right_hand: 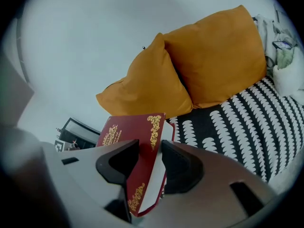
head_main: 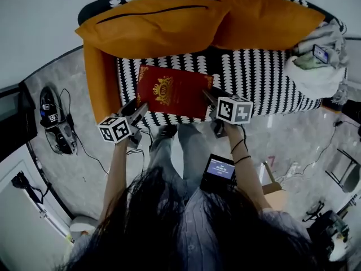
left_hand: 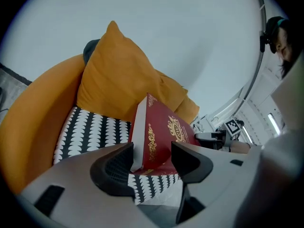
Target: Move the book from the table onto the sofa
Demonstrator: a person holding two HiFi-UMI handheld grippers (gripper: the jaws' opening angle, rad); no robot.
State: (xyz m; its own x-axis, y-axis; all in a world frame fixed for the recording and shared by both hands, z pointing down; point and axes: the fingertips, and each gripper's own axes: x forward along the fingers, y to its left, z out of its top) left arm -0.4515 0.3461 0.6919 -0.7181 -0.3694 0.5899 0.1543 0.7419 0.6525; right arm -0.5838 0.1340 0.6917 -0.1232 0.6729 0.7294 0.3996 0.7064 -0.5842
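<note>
A red book with gold ornament hangs tilted just above the sofa's black-and-white seat. My left gripper is shut on its near left corner, and my right gripper is shut on its near right edge. In the left gripper view the book stands on edge between the jaws of the left gripper, spine and page block filling the gap. The right gripper view shows the book clamped by the right gripper, cover to the left, pages to the right.
Two orange cushions lean on the sofa's back. An orange armrest bounds the seat at the left. A heap of clothes with a phone fills the right end. Cables and gear lie on the floor at the left.
</note>
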